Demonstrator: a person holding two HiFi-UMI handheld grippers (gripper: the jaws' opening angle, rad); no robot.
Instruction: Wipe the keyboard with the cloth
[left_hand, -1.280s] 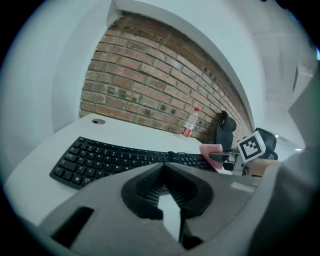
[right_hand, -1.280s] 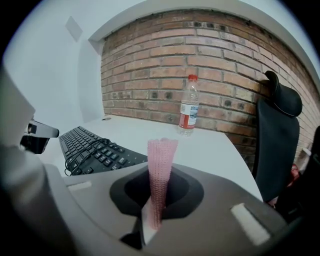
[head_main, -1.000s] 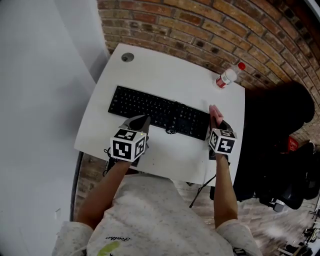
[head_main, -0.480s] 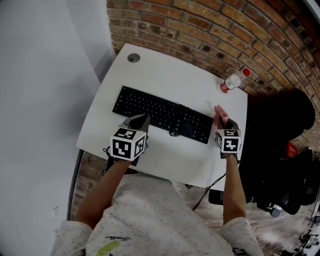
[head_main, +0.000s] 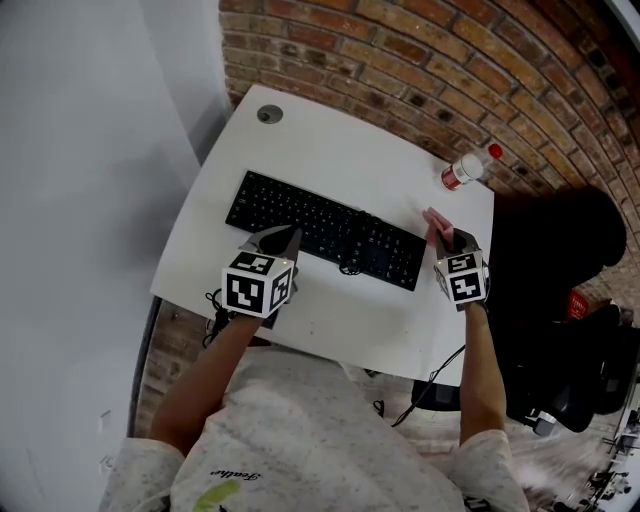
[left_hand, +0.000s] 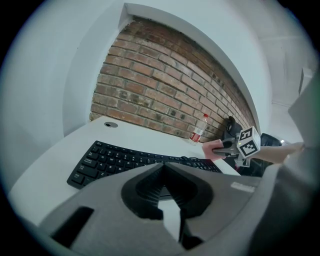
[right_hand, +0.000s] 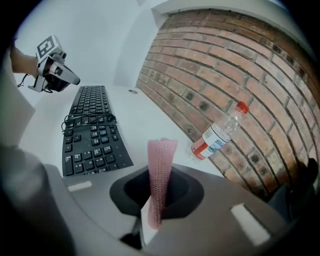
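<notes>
A black keyboard (head_main: 322, 229) lies slanted across the white table (head_main: 350, 320). My left gripper (head_main: 284, 240) is shut with nothing in it, and its tips hover over the keyboard's near edge, left of middle. My right gripper (head_main: 446, 241) is shut on a folded pink cloth (head_main: 435, 221) just off the keyboard's right end. In the right gripper view the cloth (right_hand: 161, 155) sticks up from the jaws of my right gripper (right_hand: 160, 175), with the keyboard (right_hand: 90, 131) to its left. The left gripper view shows my left gripper (left_hand: 162, 166) in front of the keyboard (left_hand: 125, 159).
A clear plastic bottle (head_main: 467, 167) with a red cap lies at the table's far right by the brick wall. A coiled black cable (right_hand: 88, 121) rests on the keyboard. A round cable hole (head_main: 269, 114) sits at the far left corner. A dark chair (head_main: 560, 250) stands right of the table.
My right gripper with the cloth has drifted a little to the right, off the keyboard's end. The left gripper has hardly moved.
</notes>
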